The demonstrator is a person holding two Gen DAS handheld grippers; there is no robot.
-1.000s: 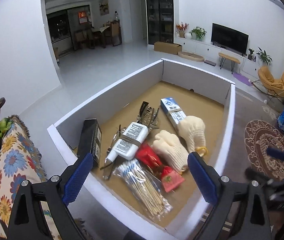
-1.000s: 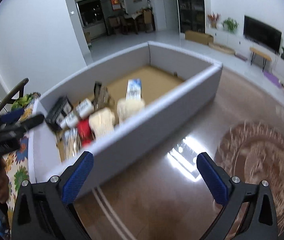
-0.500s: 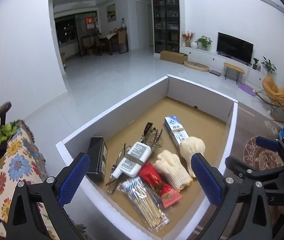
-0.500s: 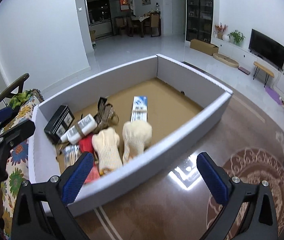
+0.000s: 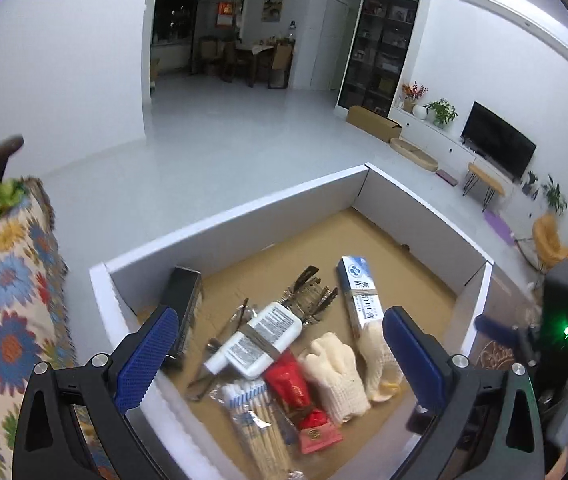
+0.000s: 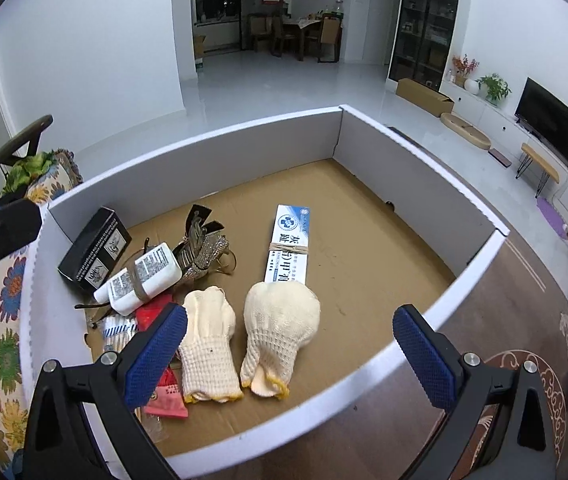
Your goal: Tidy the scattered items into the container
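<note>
Both cameras had risen and drawn in over the white-walled cardboard box [image 6: 384, 148] since a second earlier; right view went from outside the near wall to looking down inside

Left to right in the box, right view:
- black rectangular carton [image 6: 94, 250], leaning on the left wall, white print too small to read
- white plastic bottle with a band around it [image 6: 142, 276], label text unreadable, lying over thin dark-framed glasses [image 6: 92, 306]
- clear packet of cotton swabs [image 5: 252, 420] and red packet [image 5: 296, 396] near the front corner
- glittery hair clip [image 6: 202, 250]
- pair of cream knitted gloves [image 6: 244, 332], cuffs toward the camera, long axes running away from it
- blue-and-white toothpaste box [image 6: 289, 248], rubber-banded, Chinese characters and a cross logo, long axis pointing away

Left gripper [image 5: 280, 354] was wide apart, holding nothing. Right gripper [image 6: 290, 354] was likewise wide and bare

Gloves lay directly ahead between the right gripper's fingers, nearer it than the left. Everything visible sat inside the box, so tidying looked essentially complete; nothing loose showed on the patterned table outside
</note>
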